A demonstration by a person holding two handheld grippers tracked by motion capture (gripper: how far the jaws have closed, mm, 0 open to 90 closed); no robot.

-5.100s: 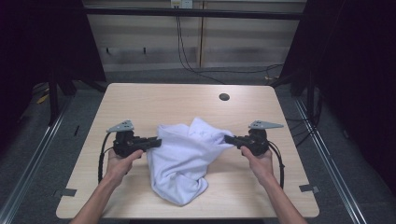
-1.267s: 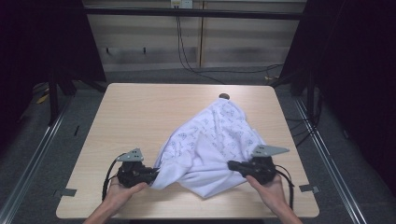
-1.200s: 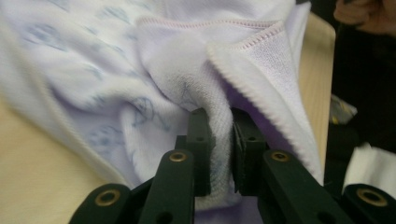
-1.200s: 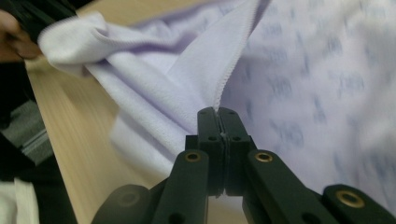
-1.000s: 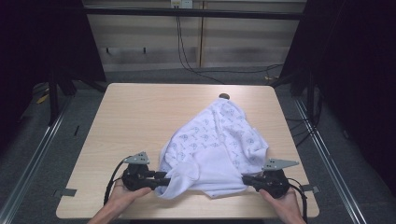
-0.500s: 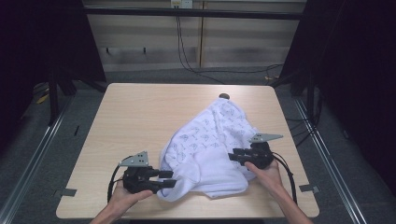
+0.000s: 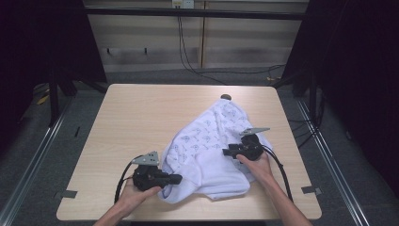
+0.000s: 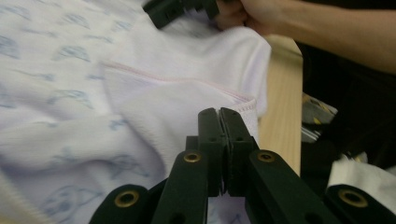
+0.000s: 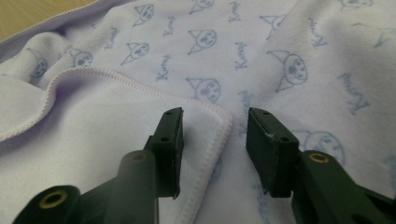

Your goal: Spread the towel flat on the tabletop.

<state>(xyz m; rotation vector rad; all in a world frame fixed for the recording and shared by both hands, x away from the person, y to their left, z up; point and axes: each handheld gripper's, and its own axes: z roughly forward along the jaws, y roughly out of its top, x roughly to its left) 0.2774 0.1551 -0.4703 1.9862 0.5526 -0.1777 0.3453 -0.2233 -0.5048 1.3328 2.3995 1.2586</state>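
White printed fleece blanket [image 7: 211, 150] lies crumpled on the light wooden bench [image 7: 141, 117], long axis running from the near-left corner up to a point at the far right. Left gripper [image 8: 219, 135] has just snapped together at its near hem. Right gripper [image 9: 215, 135] has slid inward since a second ago, jaws opening over a folded corner.

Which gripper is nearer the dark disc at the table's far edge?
Right. The right gripper sits mid-cloth, well short of the disc; the left gripper is at the cloth's near corner, farther away.
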